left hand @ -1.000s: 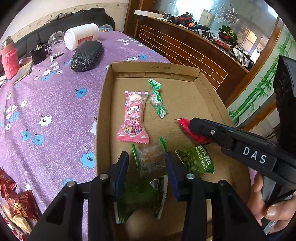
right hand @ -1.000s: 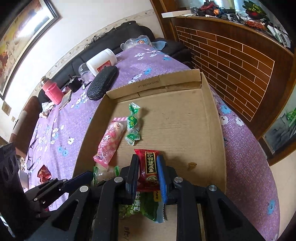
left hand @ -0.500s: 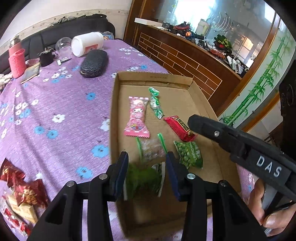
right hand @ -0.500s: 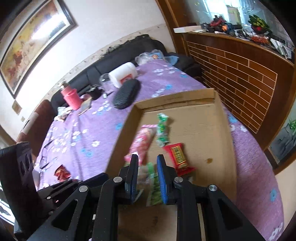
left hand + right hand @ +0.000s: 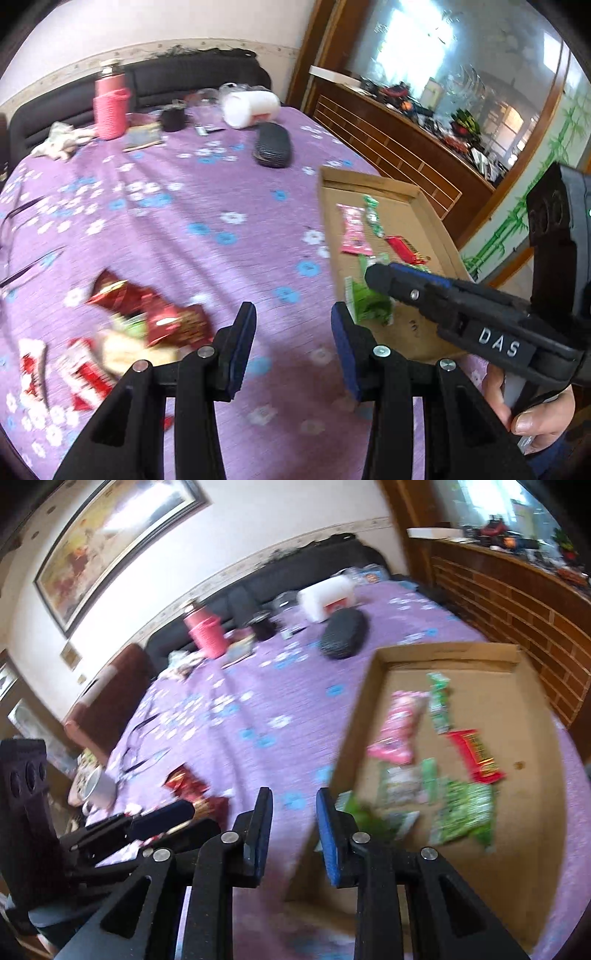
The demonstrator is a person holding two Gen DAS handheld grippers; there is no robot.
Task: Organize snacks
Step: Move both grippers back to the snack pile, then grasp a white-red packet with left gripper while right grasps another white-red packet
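Both grippers being swung off cardboard tray [image 5: 443, 653] toward loose snack pile [image 5: 147, 325]. Red packet [image 5: 476, 755] released, lying in tray. Left gripper [image 5: 293, 325] fingers spread, empty; right gripper [image 5: 293, 812] jaws opening, nothing between.

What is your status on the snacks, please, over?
Left gripper open, empty. Right gripper empty, jaws opening. Six snacks in cardboard tray; red snack pile left on tablecloth. Path clear.

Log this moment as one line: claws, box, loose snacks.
left claw: open, empty | right claw: opening, empty | cardboard box: holds several snacks | loose snack pile: on purple cloth, outside box
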